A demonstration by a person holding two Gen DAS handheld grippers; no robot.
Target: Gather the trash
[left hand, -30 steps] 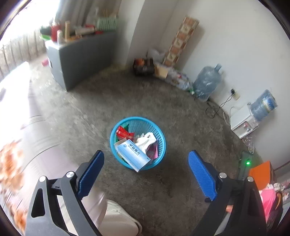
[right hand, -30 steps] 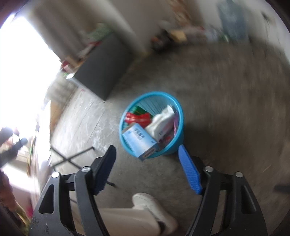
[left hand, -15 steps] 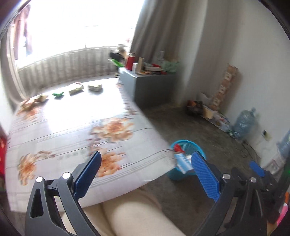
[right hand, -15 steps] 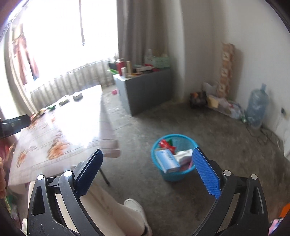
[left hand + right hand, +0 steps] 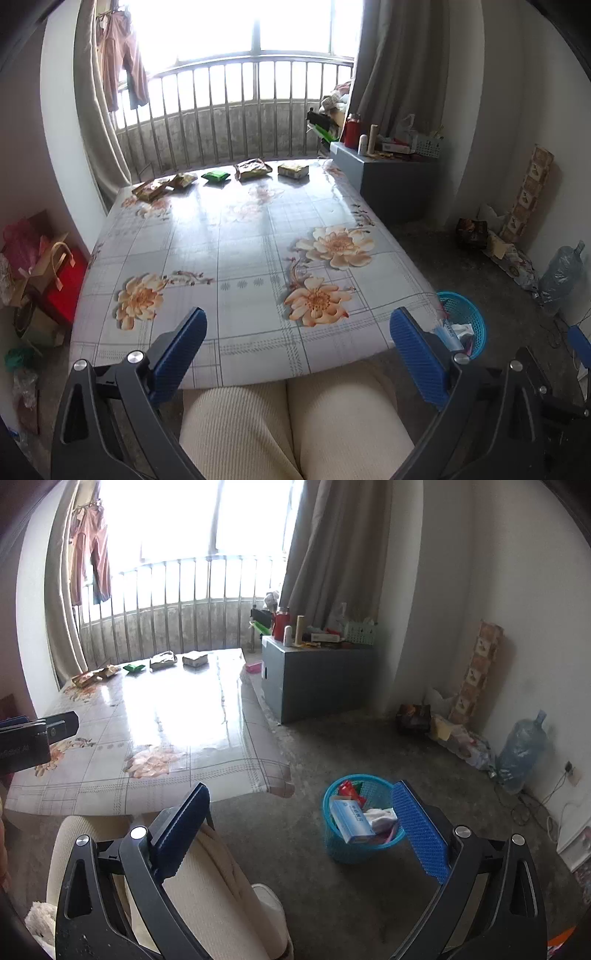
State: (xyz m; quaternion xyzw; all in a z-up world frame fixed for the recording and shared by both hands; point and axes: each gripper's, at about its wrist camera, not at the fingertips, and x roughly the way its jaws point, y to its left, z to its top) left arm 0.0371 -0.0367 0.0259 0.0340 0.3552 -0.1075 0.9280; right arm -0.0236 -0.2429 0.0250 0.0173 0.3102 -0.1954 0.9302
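Several snack packets lie in a row at the far edge of the floral table (image 5: 258, 266): a green packet (image 5: 216, 176), a yellow-brown bag (image 5: 252, 169), a small box-like pack (image 5: 293, 170) and wrappers at the left (image 5: 151, 189). They also show in the right wrist view (image 5: 162, 661). A blue basket (image 5: 360, 845) with a tissue box and wrappers stands on the floor right of the table; it also shows in the left wrist view (image 5: 465, 325). My left gripper (image 5: 295, 350) is open and empty over the table's near edge. My right gripper (image 5: 299, 827) is open and empty, near the basket.
The person's cream-trousered legs (image 5: 295, 428) are below the grippers. A grey cabinet (image 5: 317, 679) with bottles stands right of the table. Water jugs (image 5: 521, 749) and clutter line the right wall. Bags (image 5: 40, 266) sit on the floor left of the table.
Both grippers have swung up from looking down at the basket to facing the table and window. Both stayed open and empty.
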